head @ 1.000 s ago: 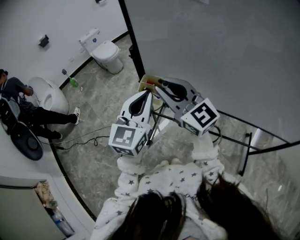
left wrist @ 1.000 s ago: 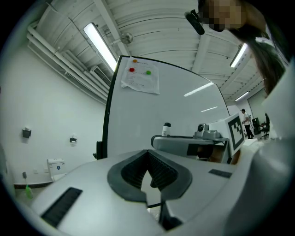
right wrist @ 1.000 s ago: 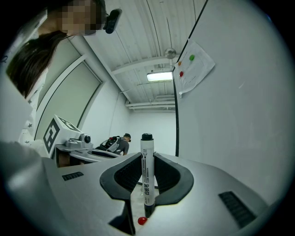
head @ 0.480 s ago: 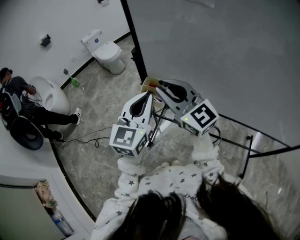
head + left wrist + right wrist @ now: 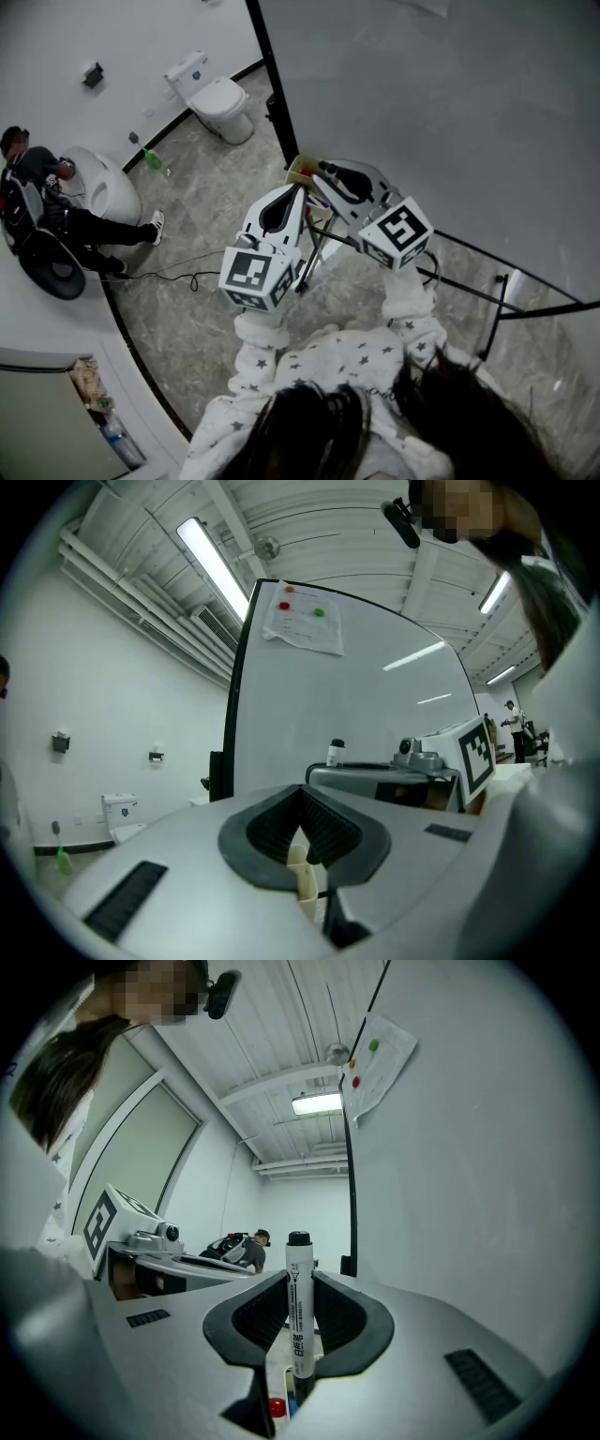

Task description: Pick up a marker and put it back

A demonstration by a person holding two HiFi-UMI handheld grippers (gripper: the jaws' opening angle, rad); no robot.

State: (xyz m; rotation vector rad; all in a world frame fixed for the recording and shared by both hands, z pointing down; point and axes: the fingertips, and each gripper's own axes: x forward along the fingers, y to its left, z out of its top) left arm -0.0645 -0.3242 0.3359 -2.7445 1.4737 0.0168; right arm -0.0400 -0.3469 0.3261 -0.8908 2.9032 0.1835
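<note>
While both grippers crowded the frame's centre and hid most of what lay beneath, the smooth pale whiteboard (image 5: 441, 103) filled the upper right, black-edged, above a veined stone floor (image 5: 206, 281). A seated person (image 5: 47, 202) and a glossy white toilet (image 5: 220, 98) occupied the upper left. The left gripper (image 5: 302, 822), grey-shelled with ribbed dark pads, had its jaws drawn together at the tips, empty, above a cream holder (image 5: 305, 883). The right gripper (image 5: 300, 1283) clamped a white, black-capped marker (image 5: 299, 1321) upright over a round red cap (image 5: 277, 1407) and a blue cap (image 5: 291, 1401).
</note>
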